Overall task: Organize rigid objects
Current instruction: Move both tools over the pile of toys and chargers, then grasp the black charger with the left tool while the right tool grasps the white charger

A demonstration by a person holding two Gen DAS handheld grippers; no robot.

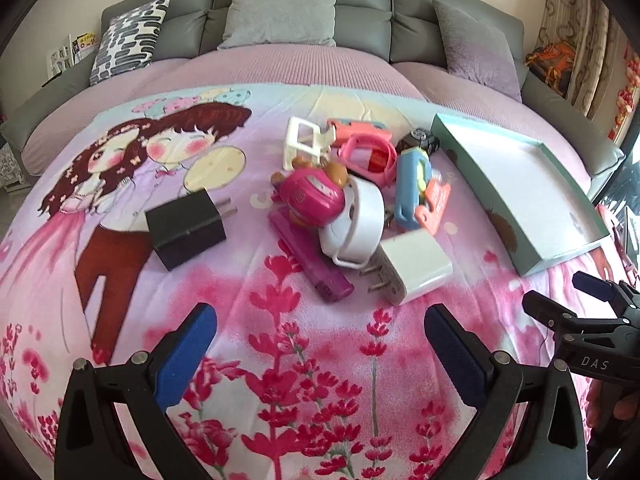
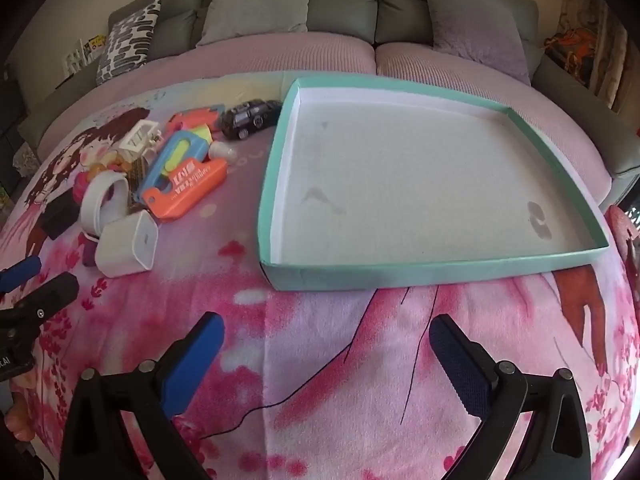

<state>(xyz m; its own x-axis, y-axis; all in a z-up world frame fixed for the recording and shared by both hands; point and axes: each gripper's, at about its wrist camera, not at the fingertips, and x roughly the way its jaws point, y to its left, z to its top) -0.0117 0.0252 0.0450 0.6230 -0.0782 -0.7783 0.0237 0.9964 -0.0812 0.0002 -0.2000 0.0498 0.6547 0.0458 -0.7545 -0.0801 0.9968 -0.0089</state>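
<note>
A printed blanket (image 1: pixel 280 340) covers the sofa seat and carries everything. The largest item is the shallow green box (image 2: pixel 440 270), empty, lying to the right of the clutter; judged from the task, it is the likely destination.

The heap of toys sits left of the box, well apart from its wall. It includes an orange toy gun (image 2: pixel 188 192), a blue toy (image 1: pixel 408 188), a pink bear toy (image 1: pixel 312 196), a white band (image 1: pixel 360 216), a black toy car (image 2: pixel 250 118) and a purple lighter (image 1: pixel 312 264). Two items lie clear of the heap: a black charger (image 1: pixel 186 228) to the left and a white charger (image 1: pixel 416 266) nearest the box.

Both tongs are empty and fully spread. The left tongs (image 1: pixel 320 344) hover over bare blanket short of the heap; the right tongs (image 2: pixel 326 354) hover in front of the box.

Recommended procedure: no item is yet moved, so begin with the free-lying pieces.
1. Take the white charger across its flat sides, away from the prongs.
2. Lift clear before crossing the box wall.
3. Set items flat, starting at a corner.
4. Leave tangled pieces until the heap loosens; pulling one may drag its neighbours.
</note>
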